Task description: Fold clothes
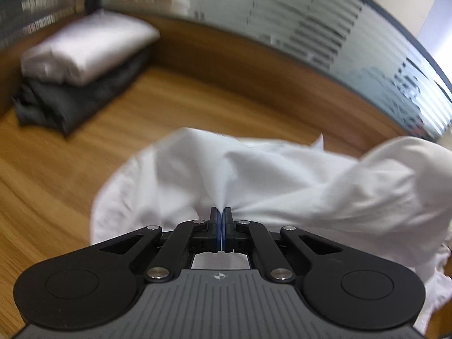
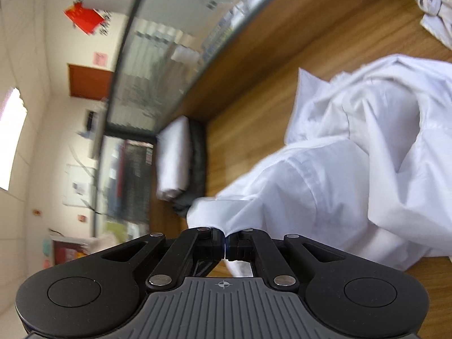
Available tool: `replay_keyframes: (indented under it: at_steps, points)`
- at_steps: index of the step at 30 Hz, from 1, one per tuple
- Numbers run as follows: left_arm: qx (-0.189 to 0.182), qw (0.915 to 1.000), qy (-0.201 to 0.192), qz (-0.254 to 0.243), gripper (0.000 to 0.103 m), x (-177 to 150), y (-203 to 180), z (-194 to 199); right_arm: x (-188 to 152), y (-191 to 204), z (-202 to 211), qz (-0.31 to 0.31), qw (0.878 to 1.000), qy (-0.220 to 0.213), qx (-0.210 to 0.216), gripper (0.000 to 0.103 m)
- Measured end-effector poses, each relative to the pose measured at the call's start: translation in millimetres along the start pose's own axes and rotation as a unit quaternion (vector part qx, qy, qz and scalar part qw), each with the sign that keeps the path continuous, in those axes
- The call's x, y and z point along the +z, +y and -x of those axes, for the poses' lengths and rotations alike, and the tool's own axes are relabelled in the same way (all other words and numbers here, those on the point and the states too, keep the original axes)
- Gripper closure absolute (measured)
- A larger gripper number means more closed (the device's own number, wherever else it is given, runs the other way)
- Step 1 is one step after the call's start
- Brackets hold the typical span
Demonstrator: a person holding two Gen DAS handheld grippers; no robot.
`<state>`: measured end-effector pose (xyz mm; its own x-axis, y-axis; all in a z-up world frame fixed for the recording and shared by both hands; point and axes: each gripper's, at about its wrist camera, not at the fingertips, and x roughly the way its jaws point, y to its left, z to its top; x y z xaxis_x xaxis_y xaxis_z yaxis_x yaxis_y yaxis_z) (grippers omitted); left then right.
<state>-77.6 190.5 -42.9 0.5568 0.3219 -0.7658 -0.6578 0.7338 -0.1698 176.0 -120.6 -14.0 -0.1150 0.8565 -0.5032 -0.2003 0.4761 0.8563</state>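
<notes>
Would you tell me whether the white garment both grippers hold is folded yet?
Not folded: the white cloth garment hangs bunched and crumpled between the left hand-held gripper and right hand-held gripper.

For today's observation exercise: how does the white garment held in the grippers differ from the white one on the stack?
The held garment is crumpled and unfolded; the stacked one is folded into a neat block. The held garment is pinched by the left gripper and right gripper; the stacked one lies untouched on a dark garment. Both are white, on the same wooden table.
</notes>
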Motion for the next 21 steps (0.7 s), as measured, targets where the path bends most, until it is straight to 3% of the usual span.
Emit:
replay_keyframes:
  at_steps: [2, 3, 5, 8, 16, 21]
  points:
    - [0.049, 0.9984, -0.023, -0.015, 0.103, 13.3, -1.8, 7.1, 2.8, 6.0, 21.6, -0.003, 1.0, -0.021, 0.013, 0.101]
    - [0.056, 0.9981, -0.022, -0.01, 0.103, 17.7, 5.1, 6.2, 5.3, 8.5, 34.8, -0.002, 0.999, -0.042, 0.015, 0.101]
    - [0.042, 0.9986, -0.021, 0.024, 0.103, 24.8, 28.5, 8.9, 11.8, 7.1, 58.6, -0.004, 0.997, -0.076, 0.015, 0.101]
    - [0.044, 0.9987, -0.017, -0.017, 0.103, 29.0, 34.6, 13.1, 19.1, -2.5, 79.8, -0.011, 0.994, -0.104, 0.002, 0.1]
    - [-0.03, 0.9972, 0.015, -0.066, 0.102, 22.6, 15.4, 19.9, 19.8, -20.4, 72.4, -0.018, 0.993, -0.113, -0.028, 0.1]
    - [-0.086, 0.99, 0.008, -0.112, 0.087, 21.7, -19.9, 38.6, 21.3, -19.7, 69.2, 0.002, 0.991, -0.117, -0.058, 0.096]
